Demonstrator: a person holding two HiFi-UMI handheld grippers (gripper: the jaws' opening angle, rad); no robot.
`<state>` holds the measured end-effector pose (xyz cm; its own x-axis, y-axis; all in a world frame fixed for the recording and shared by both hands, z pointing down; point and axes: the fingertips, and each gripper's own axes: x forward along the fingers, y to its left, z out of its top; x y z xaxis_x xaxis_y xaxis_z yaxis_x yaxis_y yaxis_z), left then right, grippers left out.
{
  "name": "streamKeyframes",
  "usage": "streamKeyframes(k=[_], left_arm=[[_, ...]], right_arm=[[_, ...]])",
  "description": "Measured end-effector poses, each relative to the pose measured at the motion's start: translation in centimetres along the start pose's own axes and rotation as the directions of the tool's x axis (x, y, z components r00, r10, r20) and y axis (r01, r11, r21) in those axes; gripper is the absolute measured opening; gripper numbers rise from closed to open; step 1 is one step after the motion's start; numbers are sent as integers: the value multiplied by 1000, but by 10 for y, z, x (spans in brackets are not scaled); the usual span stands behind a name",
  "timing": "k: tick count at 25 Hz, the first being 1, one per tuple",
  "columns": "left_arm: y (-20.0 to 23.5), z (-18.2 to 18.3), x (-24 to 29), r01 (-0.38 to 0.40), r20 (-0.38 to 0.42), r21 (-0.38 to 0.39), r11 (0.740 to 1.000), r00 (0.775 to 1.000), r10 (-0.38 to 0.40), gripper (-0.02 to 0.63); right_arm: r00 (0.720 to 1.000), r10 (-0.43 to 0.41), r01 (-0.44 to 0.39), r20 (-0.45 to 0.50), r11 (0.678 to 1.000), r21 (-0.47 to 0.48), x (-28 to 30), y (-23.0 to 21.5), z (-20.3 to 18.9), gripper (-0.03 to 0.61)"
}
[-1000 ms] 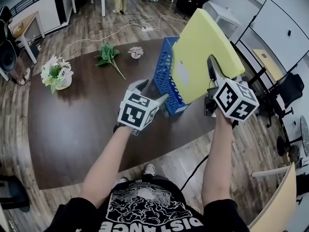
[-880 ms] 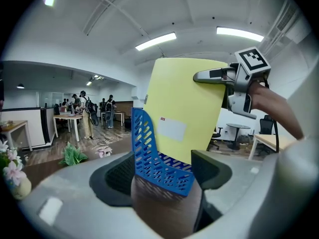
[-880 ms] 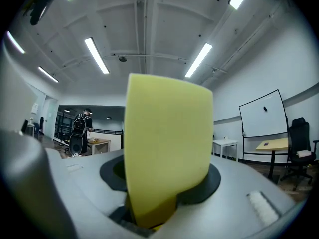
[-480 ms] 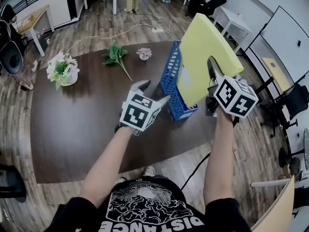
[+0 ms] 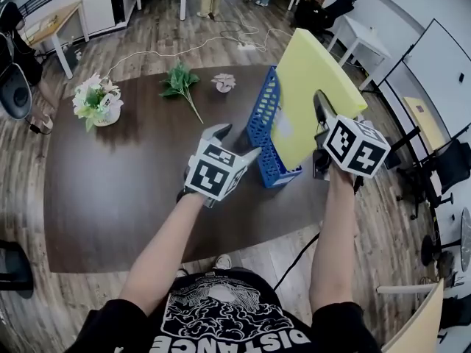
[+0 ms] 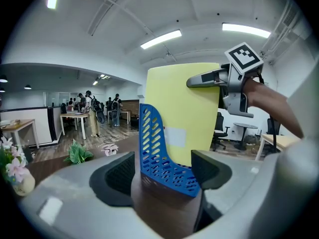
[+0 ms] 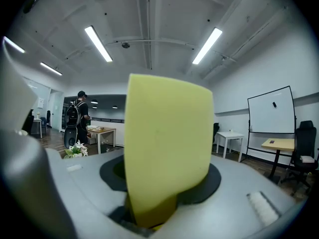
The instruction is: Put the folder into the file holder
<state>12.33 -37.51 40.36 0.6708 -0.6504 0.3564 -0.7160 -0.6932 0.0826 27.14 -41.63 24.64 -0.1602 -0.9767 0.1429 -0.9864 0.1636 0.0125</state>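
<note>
A large yellow folder (image 5: pixel 313 87) stands tilted over the blue slotted file holder (image 5: pixel 263 134) at the table's right side. Its lower edge is down inside the holder near the base. My right gripper (image 5: pixel 321 116) is shut on the folder's near edge, and in the right gripper view the folder (image 7: pixel 167 143) fills the gap between the jaws (image 7: pixel 159 178). My left gripper (image 5: pixel 234 143) is open just left of the holder's front end, holding nothing. In the left gripper view the holder (image 6: pixel 159 156) and folder (image 6: pixel 187 108) lie straight ahead of the open gripper (image 6: pixel 162 176).
On the dark brown table (image 5: pixel 110 190) stand a pot of white flowers (image 5: pixel 94 100) at the left, a green sprig (image 5: pixel 181 80) and a small pink flower (image 5: pixel 224 81) at the back. The table's edge runs just right of the holder. Whiteboards and chairs stand to the right.
The right gripper and folder have sunk a little toward the holder's base. The left gripper has stayed beside the holder, still open.
</note>
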Motion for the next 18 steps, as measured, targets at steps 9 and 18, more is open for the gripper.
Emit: streamKeyframes(k=[9,18], left_arm=[[1,-6,-2,-19,-12,-6,1000,1000,19,368],[0,-12,-3,-23,-26,-9,1000,999,23,368]], right_arm=[[1000,6,-6,-26,1000,2,5,2,-23,209],[999,0,-1,-49,1000,-12,9,8,-52,209]])
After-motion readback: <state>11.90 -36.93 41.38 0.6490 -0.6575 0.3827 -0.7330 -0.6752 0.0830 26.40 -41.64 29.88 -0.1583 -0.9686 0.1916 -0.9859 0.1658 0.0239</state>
